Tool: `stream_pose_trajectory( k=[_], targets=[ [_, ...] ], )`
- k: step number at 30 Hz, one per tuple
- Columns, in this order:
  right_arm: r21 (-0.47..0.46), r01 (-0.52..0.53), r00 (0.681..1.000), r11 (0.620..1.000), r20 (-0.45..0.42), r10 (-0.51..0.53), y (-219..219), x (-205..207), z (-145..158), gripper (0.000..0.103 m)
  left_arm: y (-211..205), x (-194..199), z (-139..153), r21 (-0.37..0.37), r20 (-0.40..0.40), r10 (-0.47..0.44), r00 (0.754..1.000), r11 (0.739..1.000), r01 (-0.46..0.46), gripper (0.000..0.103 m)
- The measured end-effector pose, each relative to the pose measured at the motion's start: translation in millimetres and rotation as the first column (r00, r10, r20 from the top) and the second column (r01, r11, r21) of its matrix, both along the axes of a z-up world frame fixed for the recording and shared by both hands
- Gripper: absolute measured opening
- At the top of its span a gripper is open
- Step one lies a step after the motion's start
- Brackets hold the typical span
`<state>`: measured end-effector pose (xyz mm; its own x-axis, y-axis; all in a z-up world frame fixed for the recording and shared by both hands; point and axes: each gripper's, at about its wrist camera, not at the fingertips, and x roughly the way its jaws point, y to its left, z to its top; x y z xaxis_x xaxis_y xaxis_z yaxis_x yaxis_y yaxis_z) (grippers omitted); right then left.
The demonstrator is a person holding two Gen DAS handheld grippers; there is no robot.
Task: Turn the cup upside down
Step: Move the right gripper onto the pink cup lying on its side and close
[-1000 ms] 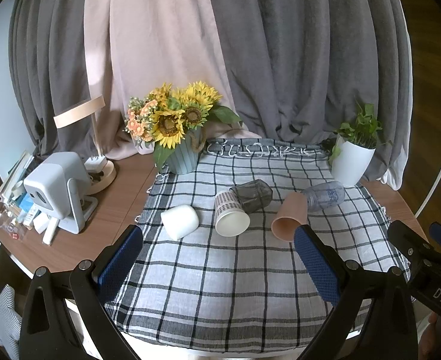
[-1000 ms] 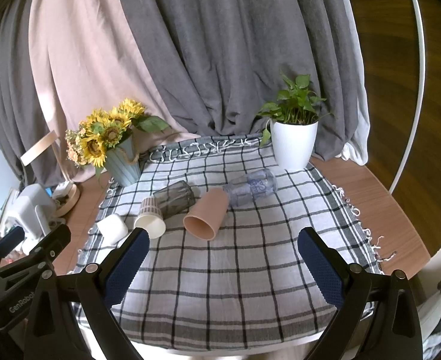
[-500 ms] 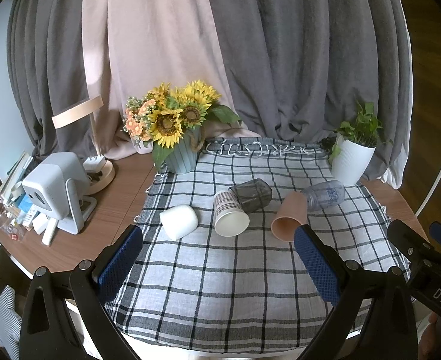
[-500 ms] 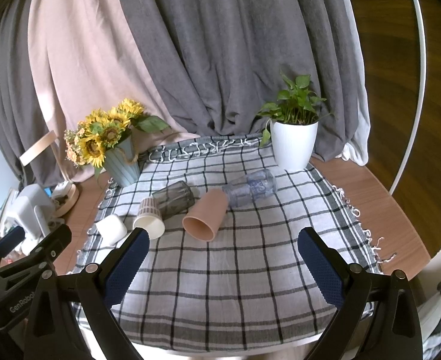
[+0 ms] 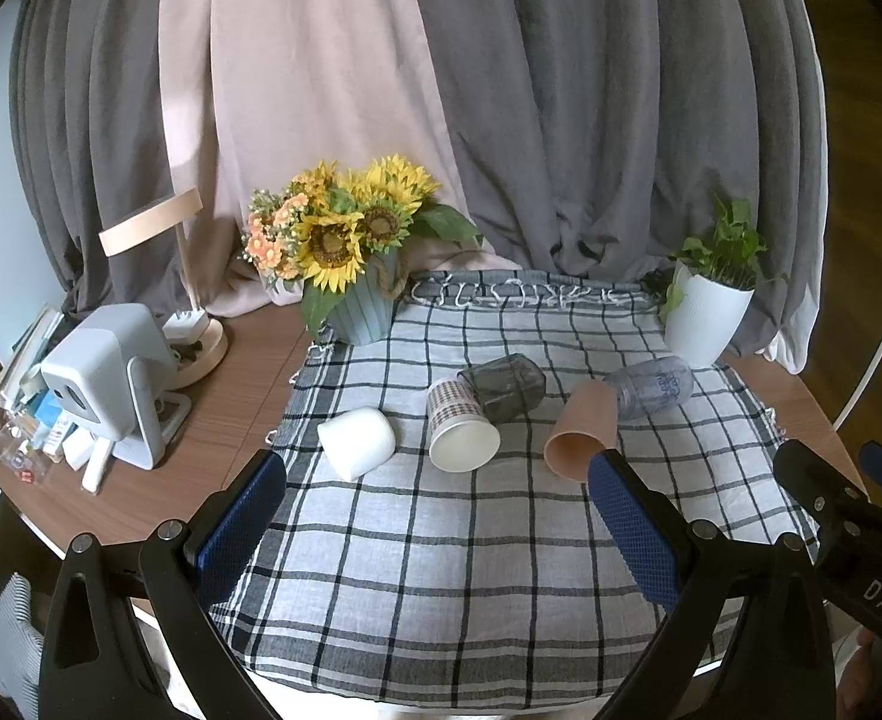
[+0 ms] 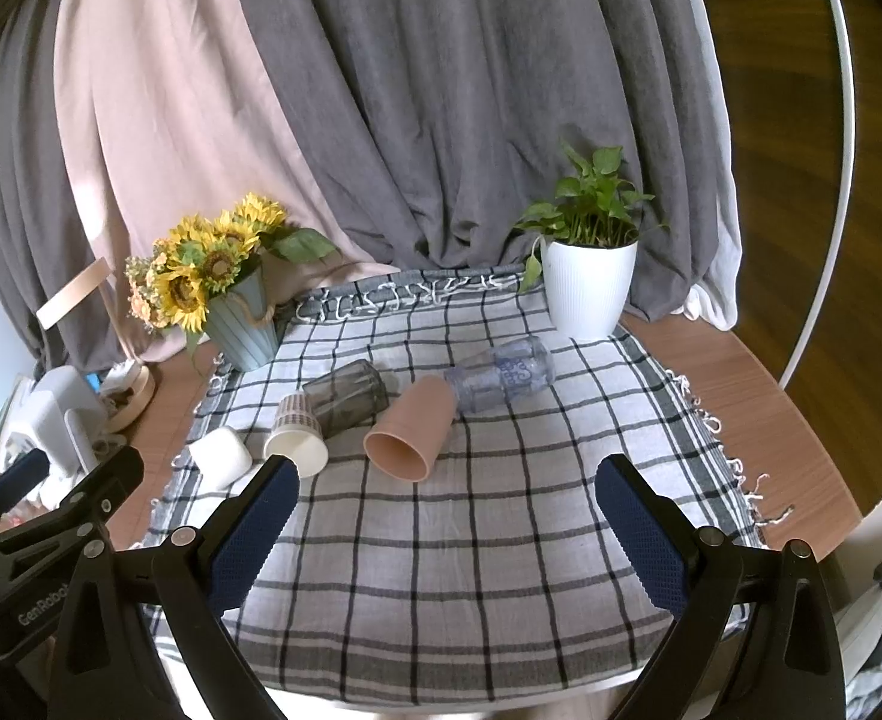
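Observation:
Several cups lie on their sides on a checked cloth [image 5: 441, 570]: a white cup [image 5: 357, 441], a patterned paper cup [image 5: 459, 432], a dark glass [image 5: 504, 387], a tan cup [image 5: 579, 429] and a clear printed cup [image 5: 651, 387]. The right wrist view shows the same cups: white [image 6: 219, 456], paper [image 6: 296, 432], dark glass [image 6: 348, 397], tan [image 6: 408, 432], clear [image 6: 501, 378]. My left gripper [image 5: 435, 516] is open and empty, hovering near the cloth's front. My right gripper [image 6: 447, 516] is open and empty, also near the front.
A sunflower vase [image 5: 357, 294] stands at the back left and a white plant pot [image 5: 705, 318] at the back right. A white device [image 5: 105, 384], lamp base and clutter sit on the wooden table [image 5: 159, 492] to the left. Curtains hang behind.

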<state>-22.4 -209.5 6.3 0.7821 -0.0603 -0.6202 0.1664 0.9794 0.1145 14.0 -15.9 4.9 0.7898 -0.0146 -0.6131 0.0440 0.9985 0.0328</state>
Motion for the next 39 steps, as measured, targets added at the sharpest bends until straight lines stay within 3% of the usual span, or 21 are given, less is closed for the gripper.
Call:
stream_pose_trajectory(
  k=[13, 21, 25, 39],
  targets=[
    [0.028, -0.013, 0.998, 1.000, -0.066, 0.015, 5.8, 60.4, -37.2, 0.100, -3.3, 68.2, -36.7, 0.014, -0.121, -0.027, 0.992, 0.999, 0.029, 0.103],
    [0.091, -0.041, 0.986, 0.995, -0.155, 0.055, 11.0, 125.9, -64.0, 0.100, 1.4, 128.5, -68.7, 0.026, -0.246, -0.059, 0.968, 0.997, 0.067, 0.103],
    [0.125, -0.044, 0.967, 0.991, -0.245, 0.073, 12.4, 162.0, -84.6, 0.100, 0.0, 158.8, -87.7, -0.015, -0.331, -0.098, 0.939, 0.995, 0.099, 0.103],
    [0.190, 0.052, 0.892, 0.980, -0.450, 0.040, 10.9, 245.3, -154.7, 0.092, -6.2, 223.4, -128.2, 0.059, -0.427, -0.052, 0.903, 0.995, 0.086, 0.103]
  ],
)
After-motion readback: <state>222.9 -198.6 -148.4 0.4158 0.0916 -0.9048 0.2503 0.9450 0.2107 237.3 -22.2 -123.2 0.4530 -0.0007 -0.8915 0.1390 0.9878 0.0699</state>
